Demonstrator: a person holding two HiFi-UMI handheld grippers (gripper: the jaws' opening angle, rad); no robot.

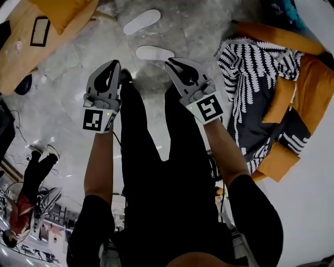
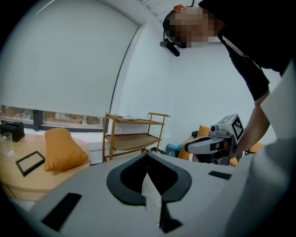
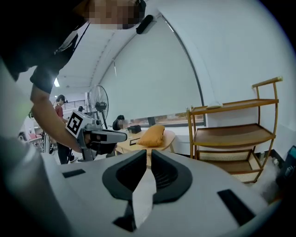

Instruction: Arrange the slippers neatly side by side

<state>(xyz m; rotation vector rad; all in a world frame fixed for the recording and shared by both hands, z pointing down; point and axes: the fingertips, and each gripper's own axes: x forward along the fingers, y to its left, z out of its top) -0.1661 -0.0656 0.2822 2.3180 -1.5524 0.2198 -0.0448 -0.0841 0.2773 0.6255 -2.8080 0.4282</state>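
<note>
A person is standing over a grey stone floor (image 1: 78, 68) and holding both tools out in front at about the same height. The left gripper (image 1: 114, 63) is keeping its fingers pressed together on nothing. The right gripper (image 1: 169, 62) is doing the same, its fingers meeting with only a sliver showing between them. A striped black-and-white blanket (image 1: 250, 68) is lying draped over an orange sofa (image 1: 313, 83). The two white slippers are lying on the bare floor to the person's left of that blanket. The nearer slipper (image 1: 154, 52) is resting near the blanket's edge, showing just past the two gripper tips and between them. The farther slipper (image 1: 142, 22) is lying beyond it, a little further from the blanket and turned at a different angle. The pair are sitting apart rather than side by side, and neither gripper is touching them. Well away from the blanket, past both slippers, a round wooden surface (image 1: 21, 62) is carrying an orange cushion (image 1: 62, 10) and a dark picture frame (image 1: 39, 31). A wooden shelf rack (image 3: 231, 134) is standing against the white wall.
</note>
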